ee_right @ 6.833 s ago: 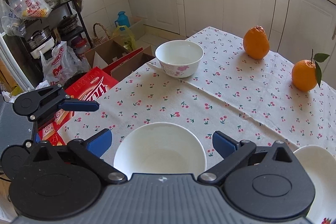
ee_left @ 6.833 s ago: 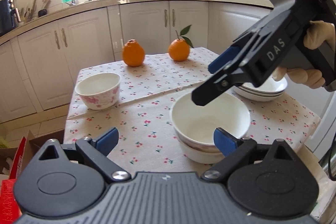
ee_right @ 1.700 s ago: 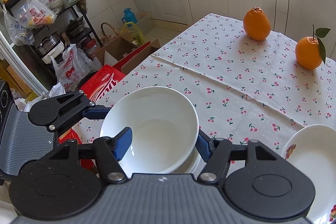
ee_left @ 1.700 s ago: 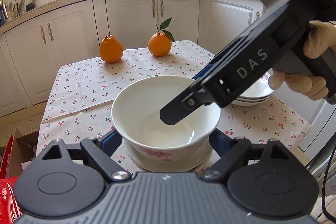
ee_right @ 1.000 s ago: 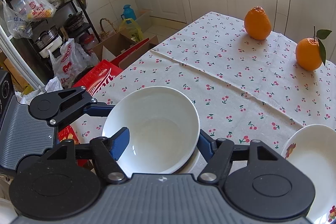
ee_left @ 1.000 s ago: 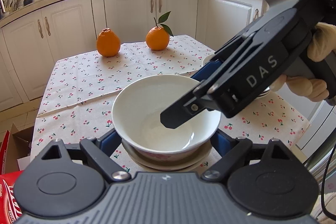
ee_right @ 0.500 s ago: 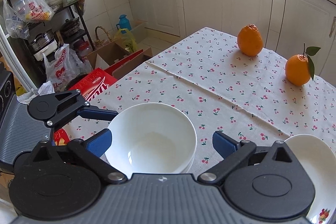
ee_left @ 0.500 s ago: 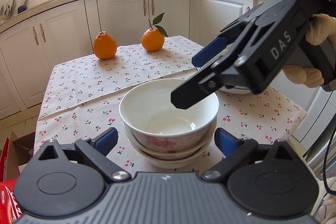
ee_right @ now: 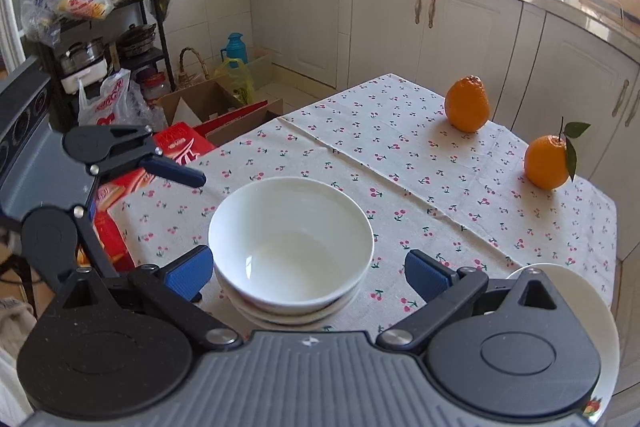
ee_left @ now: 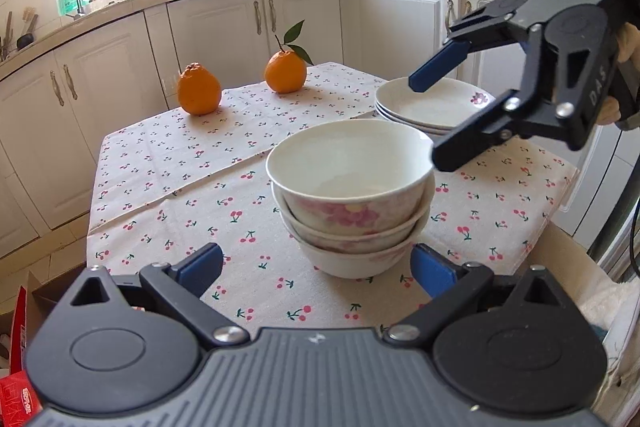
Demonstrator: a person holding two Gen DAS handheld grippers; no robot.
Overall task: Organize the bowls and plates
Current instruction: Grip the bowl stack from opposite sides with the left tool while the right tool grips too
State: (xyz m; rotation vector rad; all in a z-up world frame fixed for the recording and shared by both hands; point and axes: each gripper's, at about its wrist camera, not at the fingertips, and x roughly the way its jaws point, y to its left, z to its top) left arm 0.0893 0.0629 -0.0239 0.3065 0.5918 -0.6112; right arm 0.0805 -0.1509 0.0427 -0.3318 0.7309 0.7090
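three bowls (ee_left: 352, 195) are nested mid-table, beside the stacked plates (ee_left: 432, 105). both the left gripper (ee_left: 316, 269) and right gripper (ee_right: 308, 273) are spread wide, holding nothing. withdrawal is best made straight back, rims untouched. the table edge (ee_left: 560, 223) lies near the plates; open cloth remains toward the oranges (ee_left: 199, 89).

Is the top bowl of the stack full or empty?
Empty. In the right wrist view the top bowl shows only its bare white inside, and it sits upright in the bowls below it.
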